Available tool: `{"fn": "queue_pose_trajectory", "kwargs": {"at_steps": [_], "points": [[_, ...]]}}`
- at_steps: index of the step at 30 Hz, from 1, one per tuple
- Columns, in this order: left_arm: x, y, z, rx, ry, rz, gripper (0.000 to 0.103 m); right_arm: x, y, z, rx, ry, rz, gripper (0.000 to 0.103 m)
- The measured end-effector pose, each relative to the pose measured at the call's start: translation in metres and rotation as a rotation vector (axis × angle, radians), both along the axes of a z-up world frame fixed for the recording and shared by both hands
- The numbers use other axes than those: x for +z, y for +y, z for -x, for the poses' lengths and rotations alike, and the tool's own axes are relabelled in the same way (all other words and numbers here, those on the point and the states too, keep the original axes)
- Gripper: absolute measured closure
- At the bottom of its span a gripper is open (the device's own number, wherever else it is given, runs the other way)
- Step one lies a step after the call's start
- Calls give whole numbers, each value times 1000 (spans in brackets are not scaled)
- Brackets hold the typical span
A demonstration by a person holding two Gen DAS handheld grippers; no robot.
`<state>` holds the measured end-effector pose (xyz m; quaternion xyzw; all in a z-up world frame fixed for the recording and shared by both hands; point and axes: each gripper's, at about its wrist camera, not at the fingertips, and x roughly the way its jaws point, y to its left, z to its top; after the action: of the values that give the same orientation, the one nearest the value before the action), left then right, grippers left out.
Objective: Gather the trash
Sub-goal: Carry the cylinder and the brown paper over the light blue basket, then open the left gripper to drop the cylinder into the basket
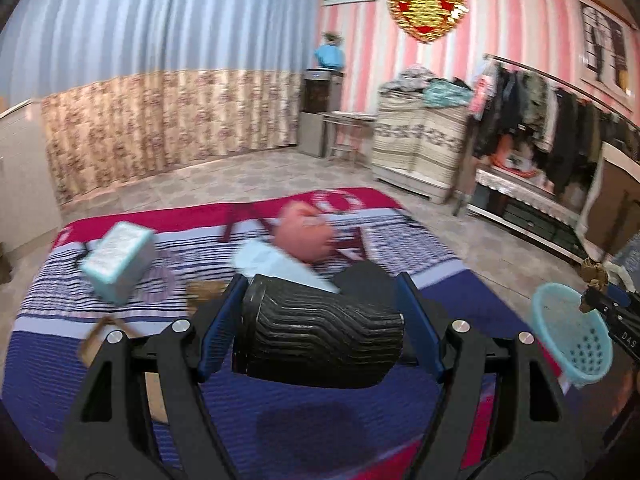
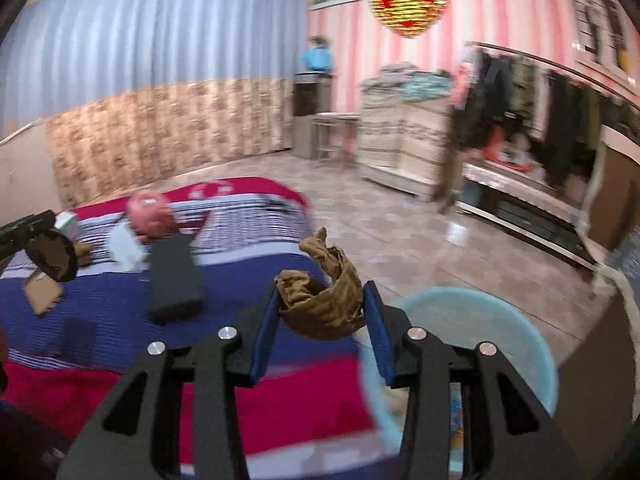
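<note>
The left hand-held gripper (image 1: pixel 320 320) was clamped across a black ribbed cup (image 1: pixel 320 336), held sideways above the striped bed cover (image 1: pixel 280 420). And over on the right, the right hand-held gripper (image 2: pixel 322 320) had a crumpled wad of brown paper (image 2: pixel 324 304) pinched between its blue pads, hanging right at the bed's corner with the light blue basket (image 2: pixel 500 320) just beside and below it. So two pieces of trash were in hand, and neither was in the basket yet.

What had already gone in? Hard to call: the right wrist view showed something pale and colourful low inside the basket, but blur hid what it was. Plenty looked left on the bed, I'd say: a flat brown cardboard scrap (image 2: pixel 42 292), a pale blue sheet (image 2: pixel 126 250), a teal box (image 1: pixel 118 260), though which of these counted as trash was a judgement. The pink plush toy (image 2: pixel 150 216) and the black flat case (image 2: pixel 174 280) seemed less likely candidates.

Room to move? The basket sat off the bed's right edge over bare tiled floor (image 2: pixel 420 240), open all round, with the clothes rack (image 1: pixel 540 128) and low cabinet well apart. The drop for the paper looked short and clear; the cup had the whole bed corner to cross, and the two grippers would be near each other at the rim.
</note>
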<state>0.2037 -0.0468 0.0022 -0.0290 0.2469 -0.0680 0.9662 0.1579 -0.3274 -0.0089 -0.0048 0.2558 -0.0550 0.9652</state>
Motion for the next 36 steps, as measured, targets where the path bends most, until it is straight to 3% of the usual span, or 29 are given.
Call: {"fn": "queue_pose_trajectory", "kwargs": {"at_steps": [4,12,17,23,36], "points": [[1,-49,-1,-70,-4,-12,30,-8,-55,13,-110,-21,-39,61],[1,-129,-3,-186,-23,-23,30,-10,-116,24,-201,-60,-85,61],[-7,-180,-6,-254,-15,-4,30,-22,-138,30,-229,-73,-107,61],[-29,-240,-1,-361,-43,-36,30,-34,-153,28,-240,-89,-105,61],[-65,-325,-13,-489,-27,-43,30,-53,-198,42,-331,-83,-165,61]]}}
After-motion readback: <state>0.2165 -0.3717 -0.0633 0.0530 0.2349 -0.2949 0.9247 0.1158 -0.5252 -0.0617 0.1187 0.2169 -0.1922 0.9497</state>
